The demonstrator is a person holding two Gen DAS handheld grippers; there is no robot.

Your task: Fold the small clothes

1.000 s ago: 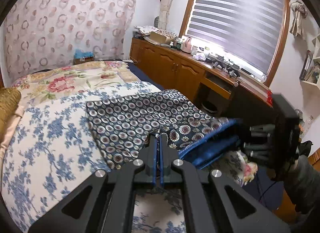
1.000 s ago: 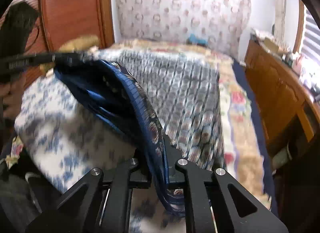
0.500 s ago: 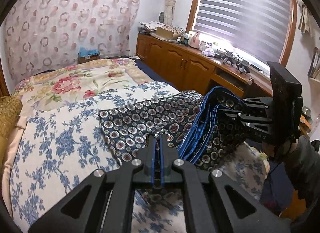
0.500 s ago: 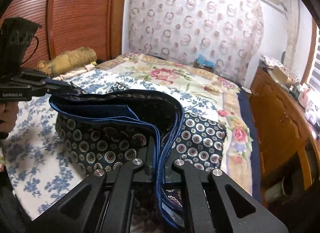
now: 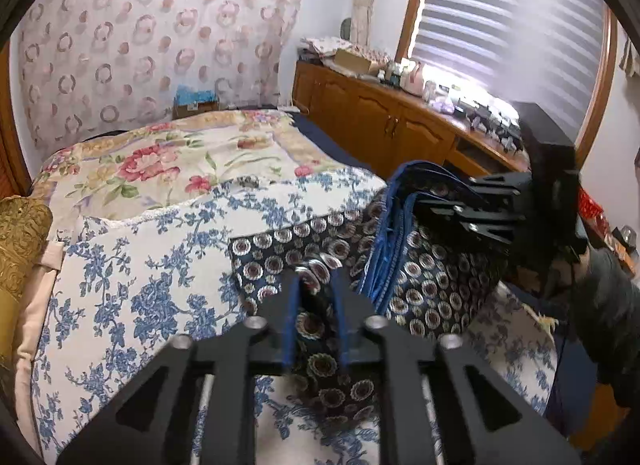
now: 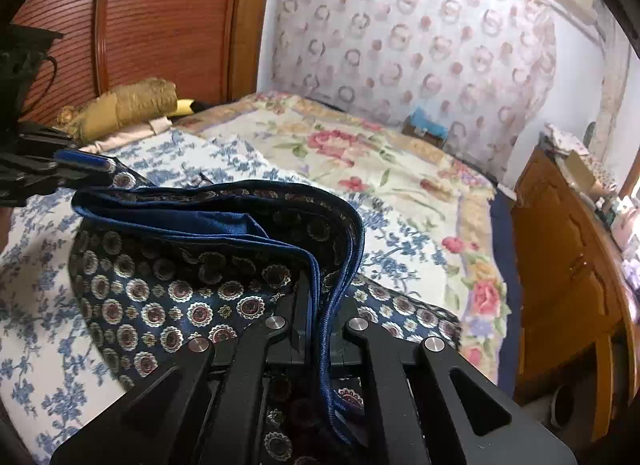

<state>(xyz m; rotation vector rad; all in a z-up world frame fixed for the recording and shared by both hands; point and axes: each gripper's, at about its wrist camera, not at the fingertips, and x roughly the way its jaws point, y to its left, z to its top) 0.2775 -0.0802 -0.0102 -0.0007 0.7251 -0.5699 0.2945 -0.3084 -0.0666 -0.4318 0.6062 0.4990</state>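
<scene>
Glossy satin garment (image 6: 192,289); matt black plastic gripper (image 6: 320,305)

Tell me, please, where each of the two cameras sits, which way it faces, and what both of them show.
Left wrist: on the left gripper, facing across the bed toward the window; shows its open fingers and the right gripper.
Right wrist: on the right gripper, facing the headboard; shows its fingers shut on the patterned garment and the left gripper.
Shared: garment, bed, ringed curtain.

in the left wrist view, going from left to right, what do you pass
Gold cushion → blue-flowered bedspread → left tool → navy patterned cloth → right tool → person's dark sleeve.
</scene>
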